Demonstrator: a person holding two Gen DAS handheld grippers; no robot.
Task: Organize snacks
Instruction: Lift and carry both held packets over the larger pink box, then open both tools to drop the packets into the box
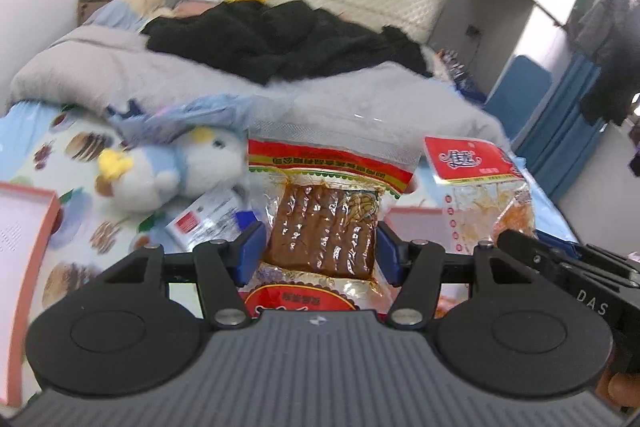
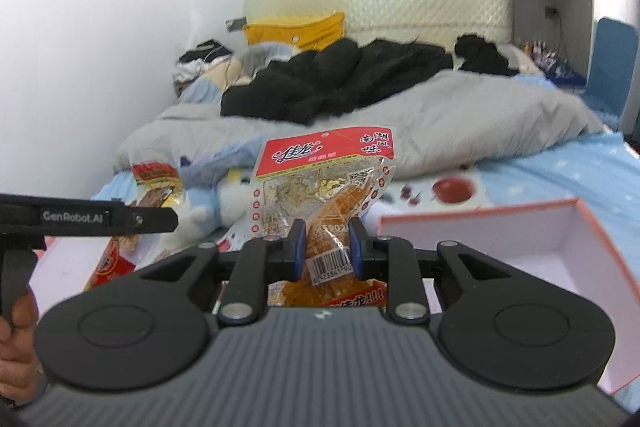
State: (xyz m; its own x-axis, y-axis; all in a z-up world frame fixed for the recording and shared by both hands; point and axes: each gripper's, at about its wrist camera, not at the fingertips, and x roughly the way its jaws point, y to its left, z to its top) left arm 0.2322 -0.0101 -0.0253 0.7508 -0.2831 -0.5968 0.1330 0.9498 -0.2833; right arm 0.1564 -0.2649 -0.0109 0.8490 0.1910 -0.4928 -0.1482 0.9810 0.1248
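Currently both tongs are loaded. Left gripper (image 1: 320, 251): blue pads set wide, pressed on the two side edges of the tofu pack (image 1: 324, 227), which is held upright off the bed. Right gripper (image 2: 326, 251): pads much closer together, pinching the lower middle of the chicken-foot pack (image 2: 326, 195), also lifted and upright.

Orientation: tofu pack's long axis runs near-to-far along the fingers; its red sealed header points far and up, and print on it reads inverted. Chicken-foot pack's long axis likewise runs along the fingers, red header far and up, barcode near the pads.

Outward: a pink box (image 2: 560, 251) lies open just right of the right gripper, interior bare as far as visible. A second pink box (image 1: 24, 227) sits at the far-left edge of the left view. A plush toy (image 1: 176, 167) and a small printed pack (image 1: 208, 219) rest on the patterned sheet (image 1: 72, 147) behind the left gripper.

Progress, judged: early. Two snacks in hand, none seen boxed; both deposits remain, plus at least the loose small pack.
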